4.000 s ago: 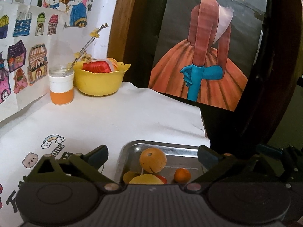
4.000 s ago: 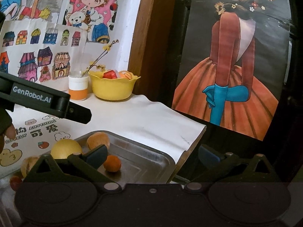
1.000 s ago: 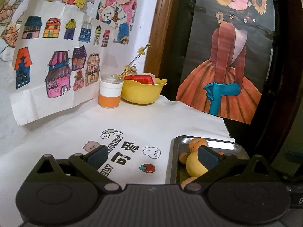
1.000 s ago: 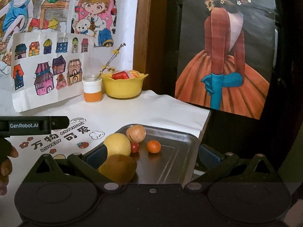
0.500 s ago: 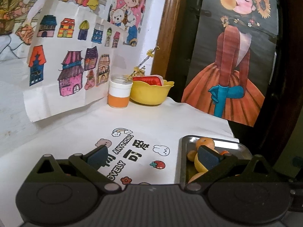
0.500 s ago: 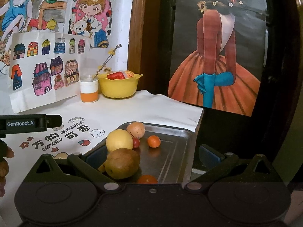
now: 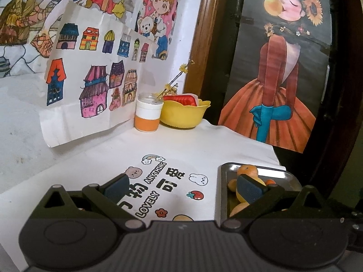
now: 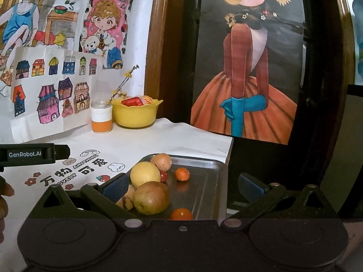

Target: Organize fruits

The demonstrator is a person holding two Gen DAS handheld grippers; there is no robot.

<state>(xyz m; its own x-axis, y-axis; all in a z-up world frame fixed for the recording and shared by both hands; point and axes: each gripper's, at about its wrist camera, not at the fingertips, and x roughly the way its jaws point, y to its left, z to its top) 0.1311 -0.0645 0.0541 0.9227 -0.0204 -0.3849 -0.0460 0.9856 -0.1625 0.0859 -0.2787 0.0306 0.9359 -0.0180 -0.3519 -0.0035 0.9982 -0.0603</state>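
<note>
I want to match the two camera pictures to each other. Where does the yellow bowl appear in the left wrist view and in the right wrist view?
Left wrist view: the yellow bowl stands centre, at the far table corner, right of the white and orange jar.
Right wrist view: the yellow bowl stands left of centre, again right of the jar.
Shared landmark: the poster of the orange dress, right of the bowl.

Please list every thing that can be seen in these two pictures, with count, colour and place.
Tray: 1, metal, table's right edge.
Fruits: 7 visible, in tray: yellow round, brown pear, tan round, red cherry tomato, two small orange, one part hidden.
Bowl: 1, yellow, back, with red contents.
Jar: 1, white-orange, beside bowl.
Tablecloth: 1, white, printed.
Left gripper: open.
Right gripper: open.
</note>
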